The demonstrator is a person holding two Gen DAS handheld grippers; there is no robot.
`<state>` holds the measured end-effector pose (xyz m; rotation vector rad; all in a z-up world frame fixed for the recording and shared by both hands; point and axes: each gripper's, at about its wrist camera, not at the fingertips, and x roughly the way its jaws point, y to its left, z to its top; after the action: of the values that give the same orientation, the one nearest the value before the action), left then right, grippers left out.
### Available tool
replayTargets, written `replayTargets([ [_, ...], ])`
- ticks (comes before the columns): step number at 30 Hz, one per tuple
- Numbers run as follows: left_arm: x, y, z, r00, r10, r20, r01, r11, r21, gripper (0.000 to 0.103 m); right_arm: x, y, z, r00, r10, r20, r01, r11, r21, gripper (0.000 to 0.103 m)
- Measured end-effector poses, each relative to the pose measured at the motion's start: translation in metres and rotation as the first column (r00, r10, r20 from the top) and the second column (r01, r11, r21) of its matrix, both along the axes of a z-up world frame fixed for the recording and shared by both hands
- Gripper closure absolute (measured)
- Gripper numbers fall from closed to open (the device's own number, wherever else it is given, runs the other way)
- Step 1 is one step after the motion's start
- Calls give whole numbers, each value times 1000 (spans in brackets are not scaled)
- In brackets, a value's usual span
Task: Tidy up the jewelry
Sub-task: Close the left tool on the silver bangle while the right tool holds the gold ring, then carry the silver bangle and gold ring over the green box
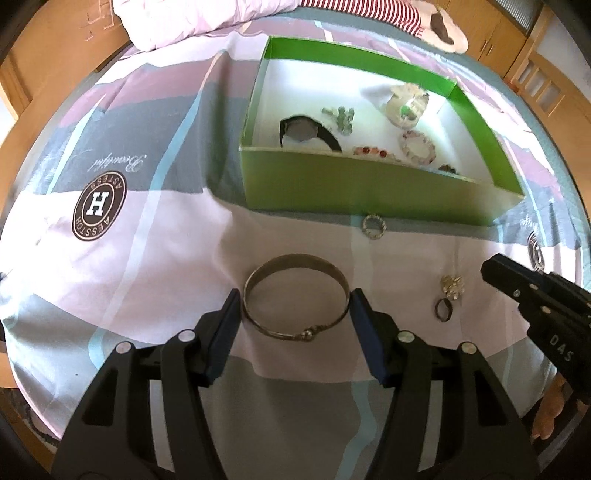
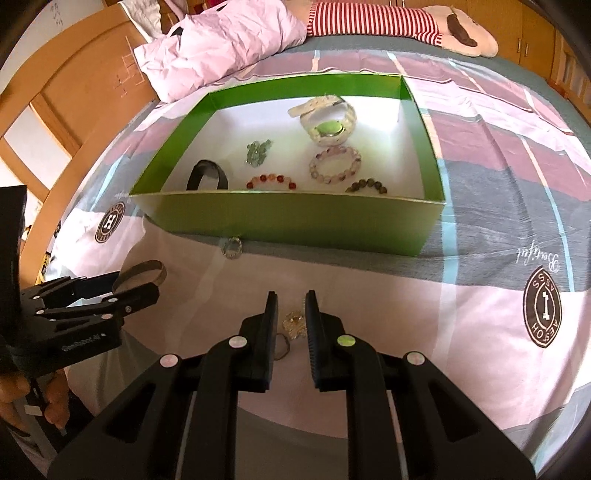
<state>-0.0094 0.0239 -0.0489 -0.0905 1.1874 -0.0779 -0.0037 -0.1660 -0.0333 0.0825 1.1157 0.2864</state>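
Note:
A metal bangle (image 1: 295,297) lies on the bedsheet between the fingers of my open left gripper (image 1: 295,314); the pads sit just outside its rim, and I cannot tell whether they touch. It also shows in the right wrist view (image 2: 146,275). My right gripper (image 2: 291,317) is open with a small gold ornament (image 2: 293,320) and a dark ring (image 2: 282,349) between its fingers. These also show in the left wrist view, the ornament (image 1: 451,287) and the ring (image 1: 443,308). A small sparkly ring (image 1: 373,227) lies by the green box (image 1: 362,188), which holds several bracelets and watches.
The green box (image 2: 288,218) stands on a patterned bedsheet. A crumpled pink quilt (image 2: 221,40) and a striped plush toy (image 2: 399,18) lie at the far side. A wooden bed frame (image 2: 74,103) runs along the left.

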Motion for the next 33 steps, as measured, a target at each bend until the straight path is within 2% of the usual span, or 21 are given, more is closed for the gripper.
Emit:
replayTargets([
  [3, 0, 0, -3, 1000, -2, -9, 2, 1000, 5, 42, 0, 6, -12, 999, 16, -47, -18, 999, -33, 85],
  [5, 1, 1, -8, 999, 2, -39, -2, 1000, 15, 42, 0, 10, -23, 997, 20, -79, -24, 998, -50, 77],
  [10, -6, 11, -18, 991, 35, -129, -35, 999, 8, 43, 1, 16, -37, 994, 25, -104, -34, 996, -84, 77],
  [12, -9, 28, -1, 994, 59, -93, -64, 996, -53, 42, 1, 19, -38, 994, 32, -104, -42, 995, -94, 81],
  [13, -10, 37, 8, 995, 71, -64, -76, 994, -75, 36, 0, 20, -38, 994, 39, -100, -49, 994, -100, 85],
  [14, -10, 48, 19, 995, 94, -24, -96, 992, -87, 30, 0, 21, -36, 995, 45, -94, -54, 994, -97, 85],
  [15, -10, 54, 24, 994, 107, -6, -107, 990, -92, 28, -1, 22, -35, 995, 48, -89, -56, 994, -92, 85],
  [19, -7, 53, 22, 996, 86, -21, -88, 988, -126, 28, 0, 22, -30, 996, 49, -70, -56, 994, -90, 86],
  [25, -3, 0, 2, 997, -68, -42, 67, 998, -13, 27, -1, 18, -35, 995, 36, -96, -44, 995, -88, 85],
  [28, 4, -7, -16, 994, -77, -77, 80, 996, 39, 26, -1, 17, -34, 995, 34, -98, -43, 995, -87, 85],
  [32, 11, -7, -36, 988, -60, -145, 64, 998, 22, 26, -1, 18, -34, 994, 37, -101, -46, 995, -88, 85],
  [33, 12, -6, -38, 987, -53, -150, 58, 998, 29, 37, -2, 18, -33, 994, 37, -102, -46, 995, -88, 85],
])
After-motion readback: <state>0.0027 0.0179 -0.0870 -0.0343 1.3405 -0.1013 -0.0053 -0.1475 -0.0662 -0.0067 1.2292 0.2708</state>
